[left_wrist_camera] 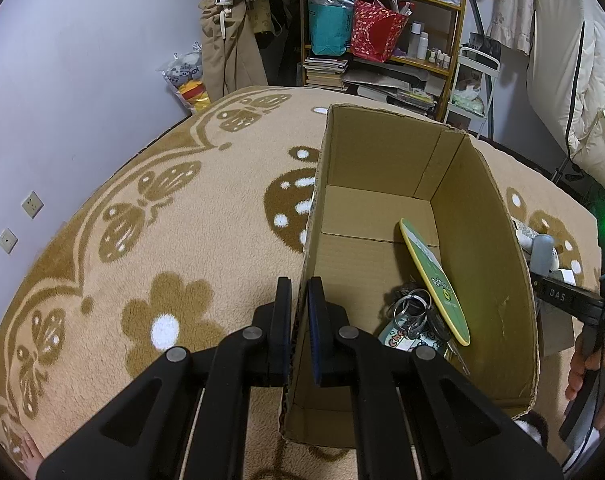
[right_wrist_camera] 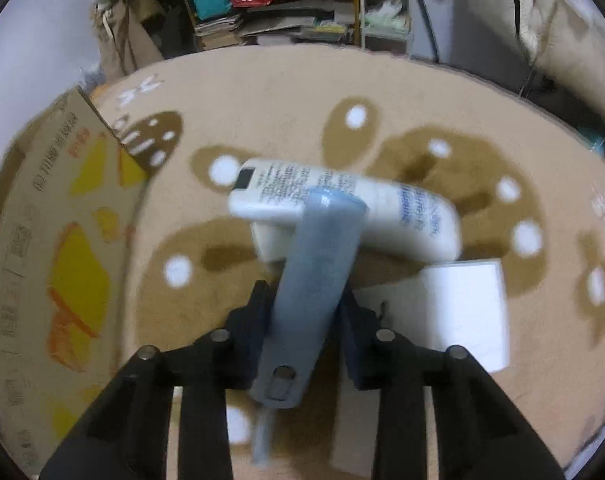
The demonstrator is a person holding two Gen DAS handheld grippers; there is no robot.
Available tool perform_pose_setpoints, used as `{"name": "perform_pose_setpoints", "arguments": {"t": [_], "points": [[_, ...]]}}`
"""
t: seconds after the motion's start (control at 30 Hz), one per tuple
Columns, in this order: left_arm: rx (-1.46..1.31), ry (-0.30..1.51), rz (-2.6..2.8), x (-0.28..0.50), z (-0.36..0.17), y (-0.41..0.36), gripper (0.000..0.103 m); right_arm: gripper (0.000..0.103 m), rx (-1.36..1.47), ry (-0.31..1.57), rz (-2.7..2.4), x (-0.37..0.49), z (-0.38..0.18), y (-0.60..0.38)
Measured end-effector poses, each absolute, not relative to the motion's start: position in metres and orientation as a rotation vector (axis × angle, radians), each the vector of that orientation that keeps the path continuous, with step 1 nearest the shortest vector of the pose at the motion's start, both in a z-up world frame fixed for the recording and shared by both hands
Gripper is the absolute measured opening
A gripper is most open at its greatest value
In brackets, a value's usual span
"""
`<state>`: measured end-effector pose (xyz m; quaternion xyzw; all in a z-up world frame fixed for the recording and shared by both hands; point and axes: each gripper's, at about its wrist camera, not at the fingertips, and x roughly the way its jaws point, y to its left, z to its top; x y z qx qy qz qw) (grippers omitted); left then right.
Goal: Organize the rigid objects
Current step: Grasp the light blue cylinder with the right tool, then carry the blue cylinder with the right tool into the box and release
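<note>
Even indoor light; left view sharp, right view motion-blurred, edges fisheye-warped.

Brown cardboard box (left_wrist_camera: pixel 482 208), tan blanket (left_wrist_camera: pixel 182 208) with brown flowers, grey-blue tube (right_wrist_camera: pixel 314 280), white bottle (right_wrist_camera: pixel 382 212).

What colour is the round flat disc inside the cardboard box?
The disc is green with a yellow rim, best seen in the left wrist view.

A tan blanket (left_wrist_camera: pixel 206 216) with brown flowers carries the cardboard box (left_wrist_camera: pixel 498 280); just beside the box lie a white lotion tube (right_wrist_camera: pixel 382 208) and a white packet (right_wrist_camera: pixel 462 312).
</note>
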<state>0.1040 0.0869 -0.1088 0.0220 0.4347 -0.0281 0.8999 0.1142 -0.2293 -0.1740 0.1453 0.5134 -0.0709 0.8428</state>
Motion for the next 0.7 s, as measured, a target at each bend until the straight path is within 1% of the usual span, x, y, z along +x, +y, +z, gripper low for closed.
{"name": "perform_pose_setpoints", "arguments": {"t": [0.23,0.7], "points": [[0.044,0.9,-0.058,0.104,-0.109,0.087,0.007,0.029,0.313,1.064,-0.098,0.098,-0.168,-0.224],[0.037,0.9,-0.062,0.105,-0.108,0.088,0.007,0.029,0.341,1.036,-0.053,0.09,-0.155,-0.225]]}}
